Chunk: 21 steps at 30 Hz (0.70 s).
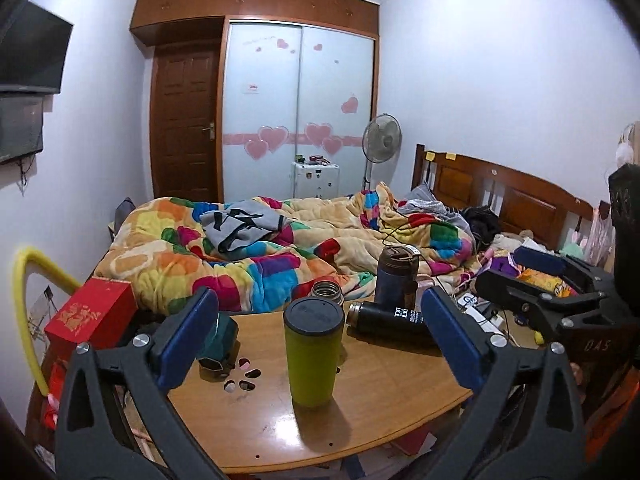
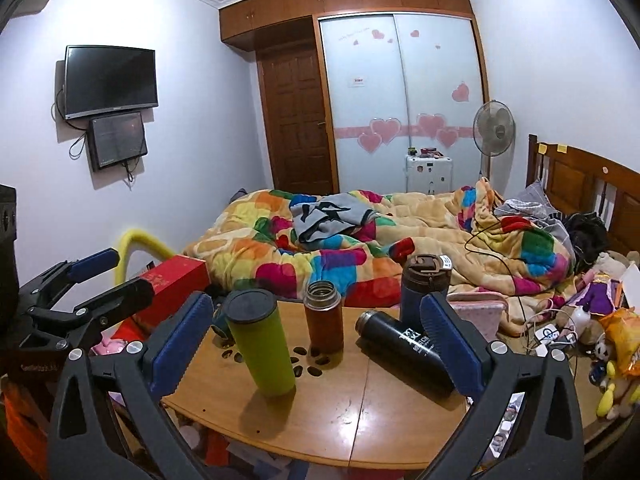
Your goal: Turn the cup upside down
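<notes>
A lime-green cup point(image 1: 313, 354) with a dark lid stands upright on the round wooden table point(image 1: 380, 392); it also shows in the right wrist view point(image 2: 262, 344). My left gripper point(image 1: 320, 332) is open, its blue pads point(image 1: 186, 336) either side of the cup but short of it. My right gripper point(image 2: 320, 344) is open and empty, facing the table; the green cup stands left of its middle. The right gripper also shows at the right of the left wrist view point(image 1: 536, 280), and the left gripper shows at the left of the right wrist view point(image 2: 100, 276).
A black bottle point(image 2: 404, 350) lies on its side on the table. A brown open flask point(image 2: 323, 318) and a dark blue lidded bottle point(image 2: 424, 284) stand behind. A teal object point(image 1: 220, 340) and a red box point(image 1: 92, 320) sit left. A bed with a colourful quilt point(image 1: 260, 256) lies beyond.
</notes>
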Tool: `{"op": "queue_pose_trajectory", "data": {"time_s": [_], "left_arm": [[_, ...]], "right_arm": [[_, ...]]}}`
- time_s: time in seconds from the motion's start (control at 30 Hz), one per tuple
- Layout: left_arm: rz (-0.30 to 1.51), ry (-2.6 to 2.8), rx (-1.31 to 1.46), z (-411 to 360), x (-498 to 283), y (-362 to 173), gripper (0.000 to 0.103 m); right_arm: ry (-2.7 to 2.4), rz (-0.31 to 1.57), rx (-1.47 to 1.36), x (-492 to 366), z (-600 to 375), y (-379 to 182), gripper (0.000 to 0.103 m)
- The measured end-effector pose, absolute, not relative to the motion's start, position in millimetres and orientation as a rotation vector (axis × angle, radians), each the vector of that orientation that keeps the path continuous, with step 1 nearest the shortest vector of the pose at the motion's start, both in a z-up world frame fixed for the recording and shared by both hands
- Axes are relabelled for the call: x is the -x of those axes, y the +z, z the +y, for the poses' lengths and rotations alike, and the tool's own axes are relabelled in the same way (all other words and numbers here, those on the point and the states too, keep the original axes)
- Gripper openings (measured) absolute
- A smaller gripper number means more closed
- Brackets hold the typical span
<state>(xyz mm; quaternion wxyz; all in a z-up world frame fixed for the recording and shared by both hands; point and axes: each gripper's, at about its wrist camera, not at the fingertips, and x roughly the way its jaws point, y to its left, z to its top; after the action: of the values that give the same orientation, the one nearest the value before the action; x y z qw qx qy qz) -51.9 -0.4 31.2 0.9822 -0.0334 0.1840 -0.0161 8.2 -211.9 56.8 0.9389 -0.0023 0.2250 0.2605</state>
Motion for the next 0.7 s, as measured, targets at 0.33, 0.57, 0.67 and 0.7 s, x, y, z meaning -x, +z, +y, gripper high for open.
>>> {"op": "queue_pose_trajectory", "data": {"time_s": [0.33, 0.57, 0.67, 0.7], "left_arm": [[0.373, -0.010, 0.116, 7.5, 52.8, 22.3, 0.103], [0.366, -0.019, 0.096, 6.4, 52.6, 23.7, 0.103], [0.368, -0.023, 0.090, 3.8, 53.5, 22.9, 0.103], [0.369, -0.023, 0.086, 3.4, 53.6, 22.8, 0.103]], "right_arm": [[0.529, 0.465, 0.017, -4.7, -212.5, 50.0, 0.103], [0.523, 0.454, 0.006, -4.4, -212.2, 52.5, 0.103], [0.522, 0.459, 0.000, -5.3, -213.0, 52.6, 0.103], [0.522, 0.459, -0.001, -5.2, -212.9, 53.0, 0.103]]}}
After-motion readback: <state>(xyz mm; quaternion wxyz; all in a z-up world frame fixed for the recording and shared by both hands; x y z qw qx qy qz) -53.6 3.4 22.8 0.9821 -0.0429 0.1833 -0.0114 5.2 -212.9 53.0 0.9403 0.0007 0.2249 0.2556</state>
